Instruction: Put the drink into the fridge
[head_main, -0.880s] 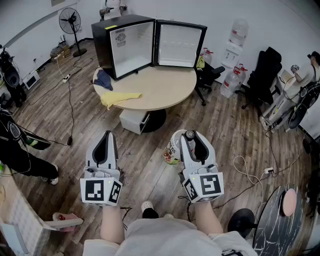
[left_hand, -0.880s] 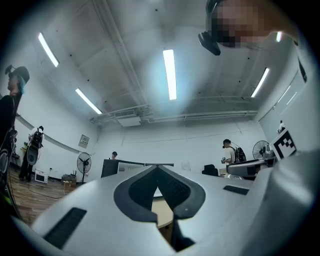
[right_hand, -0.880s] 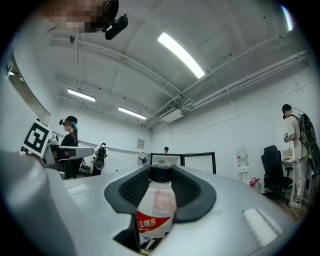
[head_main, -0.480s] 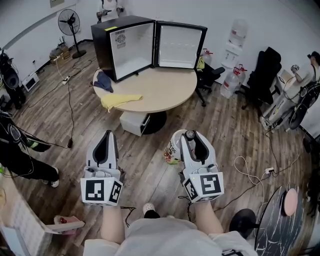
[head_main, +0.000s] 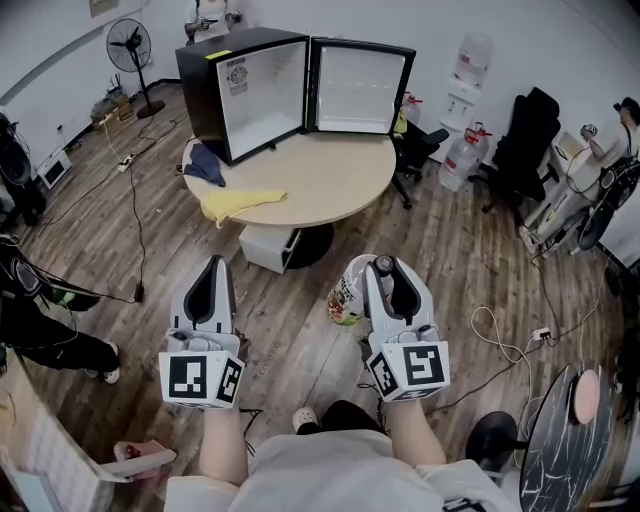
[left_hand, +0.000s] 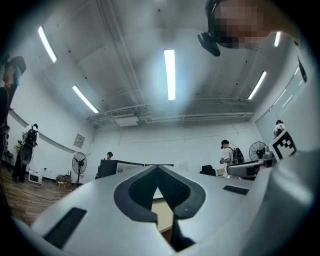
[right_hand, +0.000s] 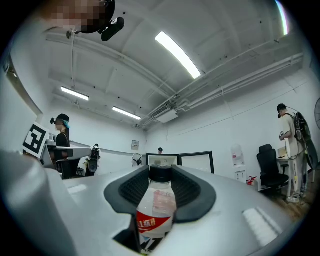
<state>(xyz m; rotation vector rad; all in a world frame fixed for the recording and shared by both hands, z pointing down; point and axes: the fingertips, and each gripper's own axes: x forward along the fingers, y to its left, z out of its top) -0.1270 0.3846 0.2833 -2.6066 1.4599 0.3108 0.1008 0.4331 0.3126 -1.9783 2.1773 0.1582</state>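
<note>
The drink, a clear bottle (head_main: 347, 296) with a black cap and a red and white label, stands upright between the pads of my right gripper (head_main: 384, 264), which is shut on it. In the right gripper view the bottle (right_hand: 154, 210) fills the gap in the right gripper (right_hand: 160, 175). My left gripper (head_main: 210, 264) is held level beside it, shut and empty; in its own view the left gripper (left_hand: 158, 173) has its tips meeting. The black mini fridge (head_main: 232, 90) stands on the far side of the round table (head_main: 330, 180), its door (head_main: 360, 88) swung wide open.
A yellow cloth (head_main: 242, 200) and a blue cloth (head_main: 205, 162) lie on the table's left part. A white box (head_main: 268, 243) sits under the table. Chairs (head_main: 525, 140), a water dispenser (head_main: 468, 75), a fan (head_main: 128, 45) and floor cables (head_main: 135, 220) ring the room. A person (head_main: 35, 320) stands at the left.
The head view has shifted a little, and the table and fridge sit slightly nearer. Both grippers keep their pose, the bottle still in the right one.
</note>
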